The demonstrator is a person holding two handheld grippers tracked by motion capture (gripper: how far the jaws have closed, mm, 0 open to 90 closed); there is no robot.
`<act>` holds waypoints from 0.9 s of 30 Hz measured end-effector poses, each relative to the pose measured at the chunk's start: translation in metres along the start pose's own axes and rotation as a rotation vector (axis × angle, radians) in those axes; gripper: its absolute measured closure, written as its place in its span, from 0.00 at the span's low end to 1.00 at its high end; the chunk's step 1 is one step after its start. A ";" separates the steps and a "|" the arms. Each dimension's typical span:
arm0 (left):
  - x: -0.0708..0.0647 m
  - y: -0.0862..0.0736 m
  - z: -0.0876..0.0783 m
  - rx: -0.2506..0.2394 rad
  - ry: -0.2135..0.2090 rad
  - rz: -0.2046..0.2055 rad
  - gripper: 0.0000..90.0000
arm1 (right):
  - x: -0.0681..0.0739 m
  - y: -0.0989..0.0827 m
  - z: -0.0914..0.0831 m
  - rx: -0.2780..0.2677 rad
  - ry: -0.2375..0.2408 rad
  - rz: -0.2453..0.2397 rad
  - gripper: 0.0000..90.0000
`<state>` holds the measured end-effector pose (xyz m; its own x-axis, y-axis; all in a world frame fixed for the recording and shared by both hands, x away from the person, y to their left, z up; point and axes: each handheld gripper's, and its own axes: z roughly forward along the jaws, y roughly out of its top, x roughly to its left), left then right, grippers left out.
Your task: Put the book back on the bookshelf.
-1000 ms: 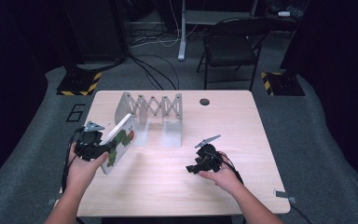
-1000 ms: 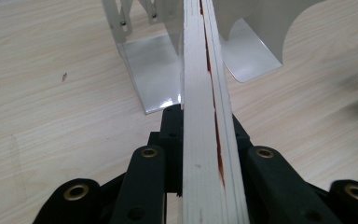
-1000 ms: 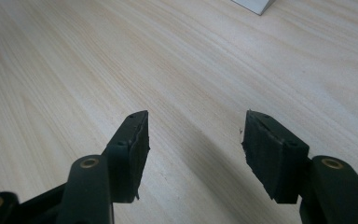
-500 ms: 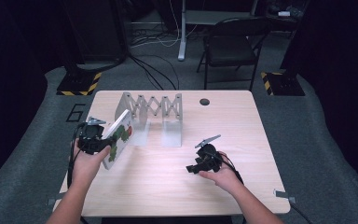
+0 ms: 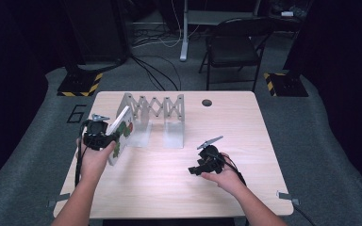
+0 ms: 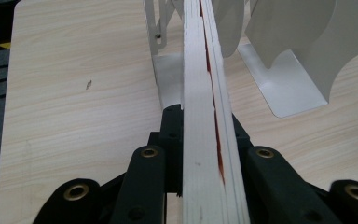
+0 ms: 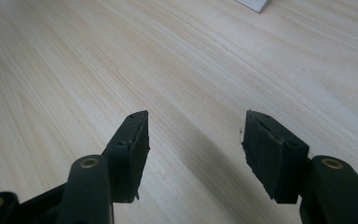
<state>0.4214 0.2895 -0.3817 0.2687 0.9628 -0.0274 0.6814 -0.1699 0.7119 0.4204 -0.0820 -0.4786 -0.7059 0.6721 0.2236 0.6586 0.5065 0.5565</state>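
My left gripper [image 5: 107, 138] is shut on a thin picture book [image 5: 121, 133] with a white page edge and a red and green cover, held on edge and tilted. In the left gripper view the book [image 6: 204, 88] runs straight up between the black jaws of the left gripper [image 6: 200, 123], its far end close to the white accordion rack [image 6: 289, 42]. That rack [image 5: 155, 113] stands on the wooden table [image 5: 245, 122], just right of the book. My right gripper [image 5: 195, 170] rests low over the table's right half, open and holding nothing [image 7: 196, 135].
A dark round hole [image 5: 207, 102] sits near the table's far edge. Beyond the table stand a black folding chair [image 5: 233, 47] and cables on the grey floor. Bare tabletop lies between the two hands and to the right of the rack.
My left hand has carried the book a little away from the person and to the right, closer to the rack's left end. The right hand has stayed still.
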 end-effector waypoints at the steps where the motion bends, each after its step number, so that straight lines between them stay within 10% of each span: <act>1: 0.000 0.000 0.001 0.000 0.004 0.001 0.84 | 0.001 0.000 0.000 0.003 0.000 0.014 0.45; 27: -0.011 0.010 0.027 -0.007 0.060 -0.039 0.84 | 0.001 0.000 0.001 0.008 0.003 0.002 0.45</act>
<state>0.4442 0.2716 -0.3934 0.2006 0.9796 -0.0127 0.6853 -0.1310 0.7164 0.4200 -0.0808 -0.4793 -0.7052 0.6715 0.2276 0.6622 0.5091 0.5498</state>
